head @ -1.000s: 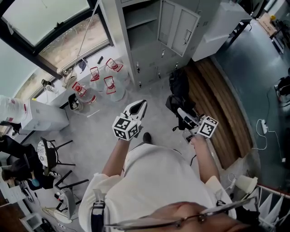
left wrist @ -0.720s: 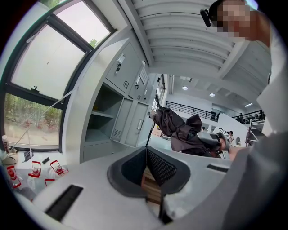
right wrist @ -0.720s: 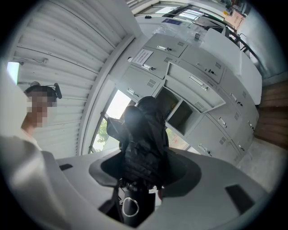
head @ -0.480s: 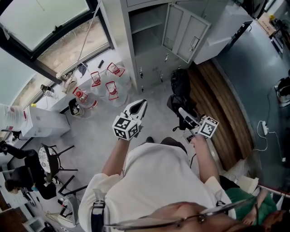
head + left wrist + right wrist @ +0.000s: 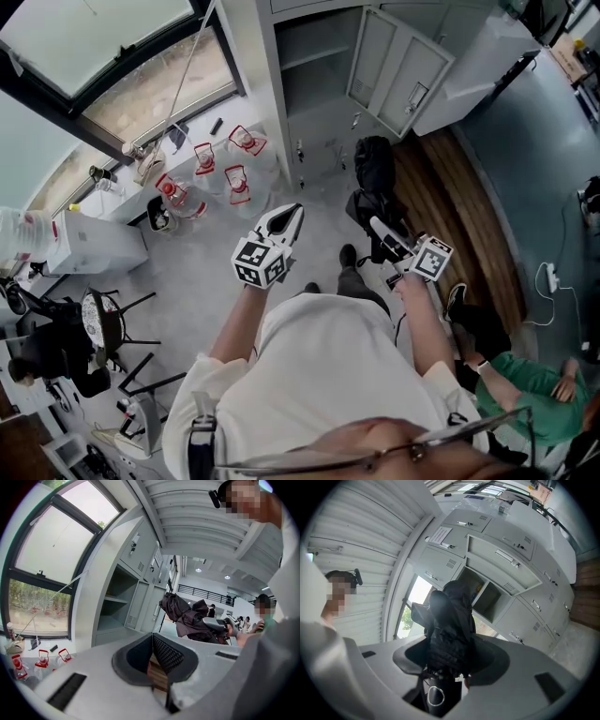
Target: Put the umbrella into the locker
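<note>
We carry the umbrella (image 5: pixel 451 625), a crumpled bundle of matte black fabric with a webbed strap, clamped between the smooth grey jaws of our right gripper (image 5: pixel 382 232). It is out in front of us, apart from the locker (image 5: pixel 258 94). That locker is boxy grey sheet metal, its flat door (image 5: pixel 400 70) open on a bare shelf. Our left gripper (image 5: pixel 152 638) is empty, its mesh-textured jaws pressed together to a point.

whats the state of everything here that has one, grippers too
locker door: open, swung outward
umbrella: folded up, held in the right gripper
right gripper: shut on the umbrella
left gripper: shut, holding nothing
</note>
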### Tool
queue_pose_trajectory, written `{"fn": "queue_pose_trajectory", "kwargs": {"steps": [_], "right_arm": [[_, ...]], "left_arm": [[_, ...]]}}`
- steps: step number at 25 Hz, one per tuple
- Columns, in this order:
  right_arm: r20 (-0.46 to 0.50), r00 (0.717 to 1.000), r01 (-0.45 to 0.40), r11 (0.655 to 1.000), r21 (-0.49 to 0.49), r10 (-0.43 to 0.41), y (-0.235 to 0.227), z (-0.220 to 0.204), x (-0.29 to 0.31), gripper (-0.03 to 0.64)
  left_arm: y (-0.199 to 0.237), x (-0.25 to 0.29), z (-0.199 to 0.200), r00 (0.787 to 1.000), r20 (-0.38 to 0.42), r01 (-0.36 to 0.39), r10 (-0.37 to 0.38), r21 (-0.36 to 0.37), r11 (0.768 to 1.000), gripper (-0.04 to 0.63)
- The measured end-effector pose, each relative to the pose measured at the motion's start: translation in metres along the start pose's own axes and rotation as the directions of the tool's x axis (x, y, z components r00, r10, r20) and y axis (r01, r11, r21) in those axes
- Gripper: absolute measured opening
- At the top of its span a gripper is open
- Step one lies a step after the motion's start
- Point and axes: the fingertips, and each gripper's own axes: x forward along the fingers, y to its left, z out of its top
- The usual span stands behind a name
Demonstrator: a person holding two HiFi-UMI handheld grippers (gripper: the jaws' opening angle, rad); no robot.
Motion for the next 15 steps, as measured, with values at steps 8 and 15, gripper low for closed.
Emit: {"fn": "queue_pose_trajectory", "kwargs": {"steps": [8, 15], "right_arm": [[-0.081, 0.995, -0.059, 0.998, -0.002, 0.059, -0.032, 0.047, 0.035, 0.235], [-0.174, 0.98, -0.112, 0.992, -0.055, 0.101, -0.065, 0.089, 0.063, 0.233]], "left_arm": [[0.016, 0.042, 0.021, 0.996, 0.028, -0.086, 0.087, -0.024, 0.996, 0.005], [0.029, 0.08, 0.038, 0.981, 0.056, -0.183, 0.185, -0.035, 0.982, 0.005]]}}
